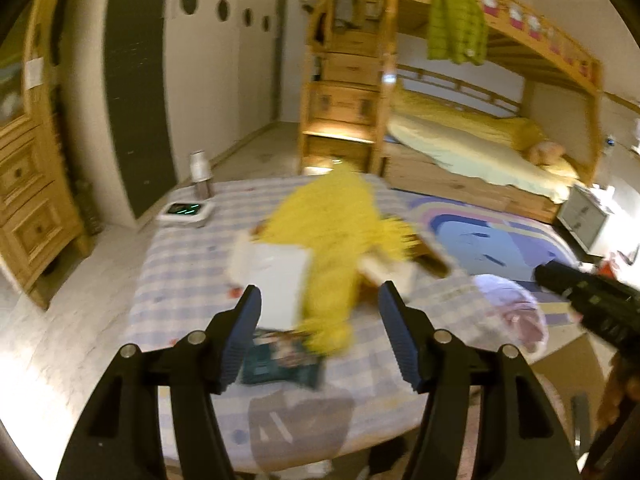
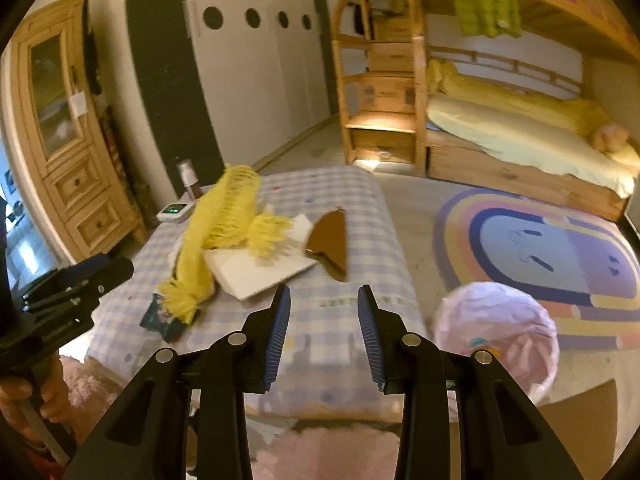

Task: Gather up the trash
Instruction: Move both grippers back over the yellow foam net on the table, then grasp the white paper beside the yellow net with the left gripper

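With both jaws open and empty, lower your left gripper point(image 1: 320, 336) squarely over the dark wrapper point(image 1: 280, 364); avoid the yellow scarf point(image 1: 332, 232).

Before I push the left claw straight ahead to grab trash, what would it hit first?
Probably the white box under the yellow scarf on the table, seen between the open left claw. Blur makes depth uncertain.

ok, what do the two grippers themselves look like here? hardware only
Both match: the left gripper and right gripper have matte black plastic linkage arms with cut-out slots, round silver pivot pins, and two flat fingers faced with ribbed blue pads. No cables or markings show. Seen from outside, the left unit sits on a pale handle in a bare hand.
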`<state>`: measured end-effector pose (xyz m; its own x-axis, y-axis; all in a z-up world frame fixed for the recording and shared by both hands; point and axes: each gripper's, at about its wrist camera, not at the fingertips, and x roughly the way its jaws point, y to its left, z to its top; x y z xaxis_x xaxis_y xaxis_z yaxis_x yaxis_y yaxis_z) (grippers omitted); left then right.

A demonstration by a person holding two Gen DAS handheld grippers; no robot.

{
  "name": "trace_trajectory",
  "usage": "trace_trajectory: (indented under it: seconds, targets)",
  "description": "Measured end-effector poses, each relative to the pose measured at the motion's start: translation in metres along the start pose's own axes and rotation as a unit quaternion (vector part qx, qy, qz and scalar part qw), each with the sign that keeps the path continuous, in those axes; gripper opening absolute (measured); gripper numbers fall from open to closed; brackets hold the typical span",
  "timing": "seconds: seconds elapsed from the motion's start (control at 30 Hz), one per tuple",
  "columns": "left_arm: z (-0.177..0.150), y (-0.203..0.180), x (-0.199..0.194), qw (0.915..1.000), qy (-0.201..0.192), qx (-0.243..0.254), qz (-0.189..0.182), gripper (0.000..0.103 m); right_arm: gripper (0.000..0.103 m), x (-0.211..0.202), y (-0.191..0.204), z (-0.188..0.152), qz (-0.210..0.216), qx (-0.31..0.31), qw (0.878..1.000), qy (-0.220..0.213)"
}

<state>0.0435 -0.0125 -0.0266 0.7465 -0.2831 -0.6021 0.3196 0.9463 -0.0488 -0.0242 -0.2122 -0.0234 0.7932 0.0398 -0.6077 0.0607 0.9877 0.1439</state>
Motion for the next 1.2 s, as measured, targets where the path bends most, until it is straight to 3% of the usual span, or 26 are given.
trace_trajectory:
  seconds: [0.27,0.7,0.9,1.07,1.13,1.2]
  targets:
    - [-0.016,0.042,0.031,0.9986,0.022,-0.040,0.026,0.059,0.037,0.024,0.030,0.012,0.005,-0.012,1.000,-0.013]
    - [-0.010,0.023,0.076,0.9983,0.055,-0.014,0.013,0.059,0.037,0.054,0.021,0.015,0.013,0.004,1.000,0.010]
    - [-0.013,0.009,0.087,0.9972,0.069,0.012,0.024,0.059,0.037,0.060,0.020,0.014,0.018,0.003,1.000,0.019]
    - [-0.010,0.015,0.098,0.9958,0.089,-0.012,0.019,0.059,0.037,0.062,0.021,0.015,0.022,0.002,1.000,0.023]
    - [-0.011,0.017,0.101,0.9949,0.098,-0.022,0.009,0.044,0.037,0.062,0.022,0.015,0.023,0.000,0.999,0.024]
    - [-0.013,0.020,0.102,0.9942,0.102,-0.033,-0.007,0.037,0.037,0.062,0.023,0.015,0.024,-0.002,0.999,0.023]
